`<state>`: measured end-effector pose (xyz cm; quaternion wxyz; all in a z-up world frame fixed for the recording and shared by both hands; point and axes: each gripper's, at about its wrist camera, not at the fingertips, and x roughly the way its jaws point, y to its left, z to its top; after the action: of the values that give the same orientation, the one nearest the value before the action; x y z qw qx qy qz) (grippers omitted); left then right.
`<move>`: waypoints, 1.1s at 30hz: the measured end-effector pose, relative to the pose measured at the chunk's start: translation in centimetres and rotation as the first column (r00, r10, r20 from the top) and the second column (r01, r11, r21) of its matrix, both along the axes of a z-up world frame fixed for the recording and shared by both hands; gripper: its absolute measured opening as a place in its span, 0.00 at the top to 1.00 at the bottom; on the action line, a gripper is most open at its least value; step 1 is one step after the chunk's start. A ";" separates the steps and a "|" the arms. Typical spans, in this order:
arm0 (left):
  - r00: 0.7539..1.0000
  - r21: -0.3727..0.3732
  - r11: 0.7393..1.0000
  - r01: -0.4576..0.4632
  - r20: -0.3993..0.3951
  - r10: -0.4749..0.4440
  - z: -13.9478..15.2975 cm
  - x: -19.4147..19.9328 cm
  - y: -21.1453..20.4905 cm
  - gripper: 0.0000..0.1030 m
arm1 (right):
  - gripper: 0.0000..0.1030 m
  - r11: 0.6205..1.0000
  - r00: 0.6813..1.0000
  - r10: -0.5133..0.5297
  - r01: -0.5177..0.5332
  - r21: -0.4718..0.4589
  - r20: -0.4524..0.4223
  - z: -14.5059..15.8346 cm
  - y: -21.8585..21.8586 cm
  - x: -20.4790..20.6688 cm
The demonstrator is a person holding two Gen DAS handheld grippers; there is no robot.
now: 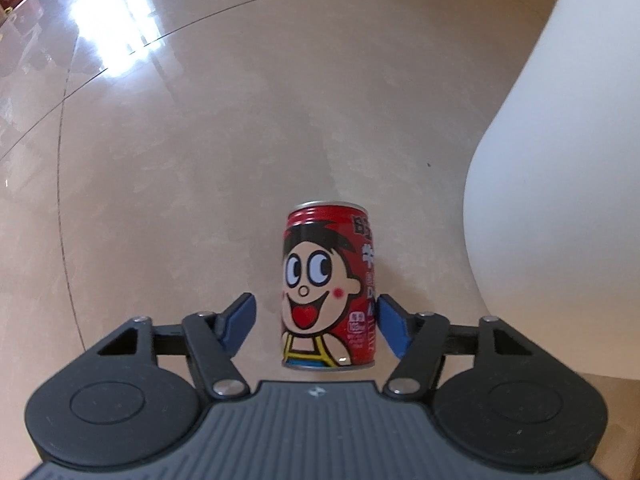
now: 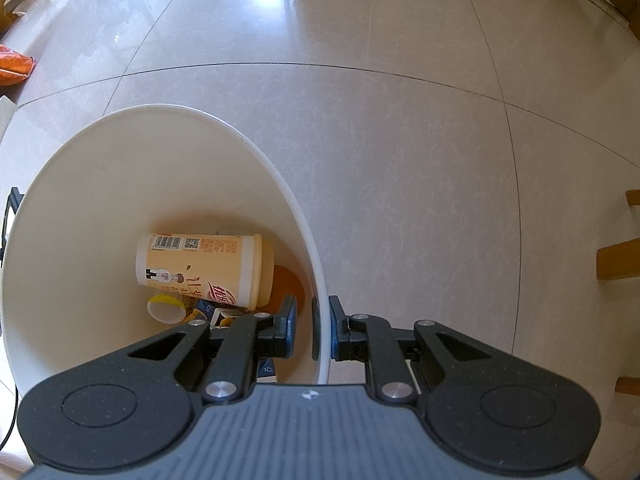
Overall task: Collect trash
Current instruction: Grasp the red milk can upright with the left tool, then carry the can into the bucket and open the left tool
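A red drink can point(image 1: 328, 288) with a cartoon face stands upright on the beige floor in the left wrist view. My left gripper point(image 1: 316, 322) straddles it, open; the right pad point(image 1: 394, 330) is close to the can's side and the left pad point(image 1: 238, 322) stands a little off it. In the right wrist view my right gripper point(image 2: 312, 328) points straight down, shut on the rim of the white trash bin point(image 2: 256, 152), one finger inside and one outside the wall. Inside lie a tan paper cup point(image 2: 204, 270), a yellow-rimmed lid point(image 2: 166, 308) and small cartons.
The white bin's outer wall point(image 1: 560, 160) rises just right of the can. Glossy tiled floor point(image 2: 400, 140) spreads beyond the bin. Wooden furniture legs point(image 2: 624, 256) stand at the right edge, an orange bag point(image 2: 14, 66) and boxes at the far left.
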<state>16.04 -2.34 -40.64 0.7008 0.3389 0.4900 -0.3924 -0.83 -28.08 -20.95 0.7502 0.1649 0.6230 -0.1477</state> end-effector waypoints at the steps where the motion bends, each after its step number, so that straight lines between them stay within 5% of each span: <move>1: 1.000 0.001 1.000 -0.003 0.007 0.003 -0.1 -0.1 -0.1 0.41 | 0.81 1.000 1.000 0.001 -0.001 -0.001 0.000 0.0 0.0 0.0; 3: 1.000 0.001 1.000 -0.011 0.003 0.011 -0.4 -0.3 -0.4 0.50 | 0.81 1.000 1.000 0.002 -0.002 -0.001 0.000 0.0 0.0 0.0; 15: 0.996 -0.032 0.995 -0.094 0.006 0.094 1.5 -0.2 0.3 0.50 | 0.81 1.000 1.000 0.005 -0.005 -0.002 0.002 0.0 0.1 -0.1; 26: 0.992 0.025 0.993 -0.119 0.052 0.117 9.1 -1.6 1.5 0.50 | 0.81 1.000 1.000 0.004 -0.004 -0.001 0.001 0.1 0.3 -0.2; 33: 0.993 0.024 0.994 -0.103 0.055 0.101 17.8 -3.9 1.2 0.50 | 0.81 1.000 1.000 0.012 -0.012 0.012 -0.023 0.2 0.1 0.2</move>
<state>12.10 -1.15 -22.89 0.7280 0.3332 0.4931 -0.3402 -0.67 -27.95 -20.70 0.7429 0.1638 0.6335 -0.1415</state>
